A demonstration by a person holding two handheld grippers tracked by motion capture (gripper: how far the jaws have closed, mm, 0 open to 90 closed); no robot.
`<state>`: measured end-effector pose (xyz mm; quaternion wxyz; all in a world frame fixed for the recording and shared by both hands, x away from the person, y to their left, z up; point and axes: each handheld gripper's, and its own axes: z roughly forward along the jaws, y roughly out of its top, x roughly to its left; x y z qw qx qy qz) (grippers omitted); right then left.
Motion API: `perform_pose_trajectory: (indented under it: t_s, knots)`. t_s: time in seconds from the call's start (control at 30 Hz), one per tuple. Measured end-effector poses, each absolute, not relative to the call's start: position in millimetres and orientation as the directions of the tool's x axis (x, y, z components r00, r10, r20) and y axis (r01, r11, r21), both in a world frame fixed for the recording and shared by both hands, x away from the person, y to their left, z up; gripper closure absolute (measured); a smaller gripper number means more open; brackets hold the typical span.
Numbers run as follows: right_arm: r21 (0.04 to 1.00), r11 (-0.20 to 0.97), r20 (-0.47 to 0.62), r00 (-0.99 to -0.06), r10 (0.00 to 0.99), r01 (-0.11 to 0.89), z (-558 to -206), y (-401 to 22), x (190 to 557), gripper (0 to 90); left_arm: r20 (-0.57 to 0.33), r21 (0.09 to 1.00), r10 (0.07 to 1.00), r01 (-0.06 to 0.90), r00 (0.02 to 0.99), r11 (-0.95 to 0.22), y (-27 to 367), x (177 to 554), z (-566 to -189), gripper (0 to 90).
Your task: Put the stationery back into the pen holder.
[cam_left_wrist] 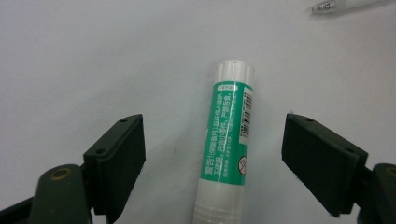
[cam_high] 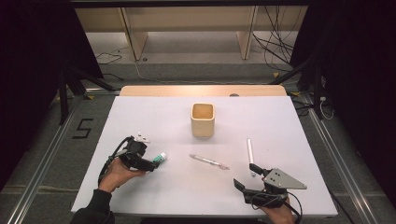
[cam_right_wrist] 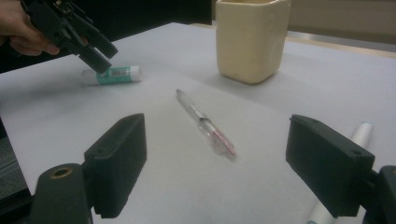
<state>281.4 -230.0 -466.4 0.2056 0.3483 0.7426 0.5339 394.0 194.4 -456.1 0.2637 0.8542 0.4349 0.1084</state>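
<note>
A green and white glue stick (cam_high: 161, 157) (cam_left_wrist: 226, 144) lies flat on the white table (cam_high: 140, 116). My left gripper (cam_high: 152, 164) (cam_left_wrist: 215, 161) is open, tilted down over it, one jaw on each side and neither touching. In the right gripper view the left gripper (cam_right_wrist: 95, 53) hangs just above the glue stick (cam_right_wrist: 114, 74). My right gripper (cam_high: 246, 176) (cam_right_wrist: 215, 163) is open near the front right edge, holding nothing. A clear pen (cam_high: 208, 161) (cam_right_wrist: 205, 123) lies ahead of it. A white marker (cam_high: 251, 151) (cam_right_wrist: 363, 133) lies beside its right jaw.
A cream square cup (cam_high: 202, 120) (cam_right_wrist: 251, 39) stands upright at the table's middle back. The pen's tip (cam_left_wrist: 324, 6) shows beyond the glue stick. A wooden strip (cam_high: 201, 90) runs along the far edge. Cables and stand legs lie on the floor around.
</note>
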Motion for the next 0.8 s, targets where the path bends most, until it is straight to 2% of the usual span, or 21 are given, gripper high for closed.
perform_pose_trajectory:
  t_s: [0.53, 0.8]
  knots:
    - [0.937, 0.193, 0.059, -0.675, 0.735, 0.291, -466.6, -227.9, 281.2, 21.1, -0.047, 0.479, 0.751, 0.675, 0.659, -0.562, 193.0, 391.8, -461.1, 40.5]
    - [0.937, 0.194, 0.057, -0.675, 0.735, 0.29, -466.6, -228.0, 281.2, 21.1, -0.038, 0.459, 0.745, 0.673, 0.667, -0.58, 193.6, 391.3, -461.5, 44.5]
